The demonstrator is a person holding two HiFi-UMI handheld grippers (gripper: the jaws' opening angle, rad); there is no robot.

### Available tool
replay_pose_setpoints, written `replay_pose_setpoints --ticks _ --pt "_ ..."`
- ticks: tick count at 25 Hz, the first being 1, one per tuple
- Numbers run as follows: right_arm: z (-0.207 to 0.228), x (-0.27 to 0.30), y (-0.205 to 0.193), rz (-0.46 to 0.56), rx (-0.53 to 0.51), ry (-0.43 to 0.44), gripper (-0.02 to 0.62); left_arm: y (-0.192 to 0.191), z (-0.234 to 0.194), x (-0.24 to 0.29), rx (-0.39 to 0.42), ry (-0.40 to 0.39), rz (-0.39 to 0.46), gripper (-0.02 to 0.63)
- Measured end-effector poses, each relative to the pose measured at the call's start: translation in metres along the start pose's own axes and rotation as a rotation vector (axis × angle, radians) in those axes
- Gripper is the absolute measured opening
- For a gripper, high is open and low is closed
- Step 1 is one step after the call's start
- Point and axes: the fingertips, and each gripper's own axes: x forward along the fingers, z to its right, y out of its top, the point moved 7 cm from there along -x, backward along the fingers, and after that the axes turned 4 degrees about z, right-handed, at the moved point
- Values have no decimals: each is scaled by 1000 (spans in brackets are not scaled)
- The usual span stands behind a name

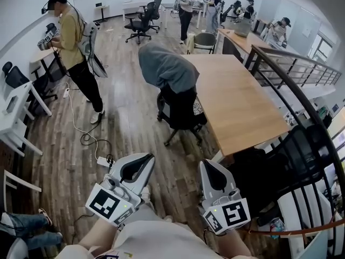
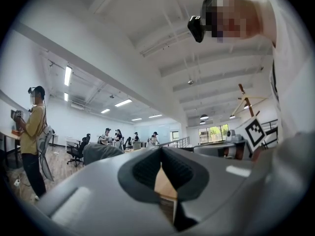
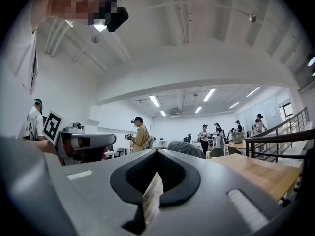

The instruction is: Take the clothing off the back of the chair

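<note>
Grey clothing [image 1: 164,66] draped over black chair [image 1: 180,112] back, far centre; we judge it soft, light, floppy, so pinch top fold. Left gripper [image 1: 143,162], right gripper [image 1: 209,169] near us: jaws pressed together, empty

Clothing [image 1: 164,66] of matt grey cloth — table [image 1: 237,101] and floor [image 1: 124,128] of smooth wood

Grey hooded clothing [image 1: 164,66], draped over the back of a black swivel chair [image 1: 180,112], hood uppermost, cloth slumped down both sides. Just above the head view's centre, toward 12 o'clock, with the wooden bench [image 1: 242,101] just beside at 3 o'clock.
</note>
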Motion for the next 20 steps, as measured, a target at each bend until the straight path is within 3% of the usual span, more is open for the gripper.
replay_pose_setpoints --ticks 5,8,20 --pt "0 18 -10 -7 -12 -1 0 -14 -14 5 18 -3 -6 2" --pt "-2 38 -13 -12 -79 -12 0 -22 -35 13 -6 -5 -3 2" --pt "10 167 -38 -22 -152 -34 0 -54 -157 70 -16 -28 -14 2"
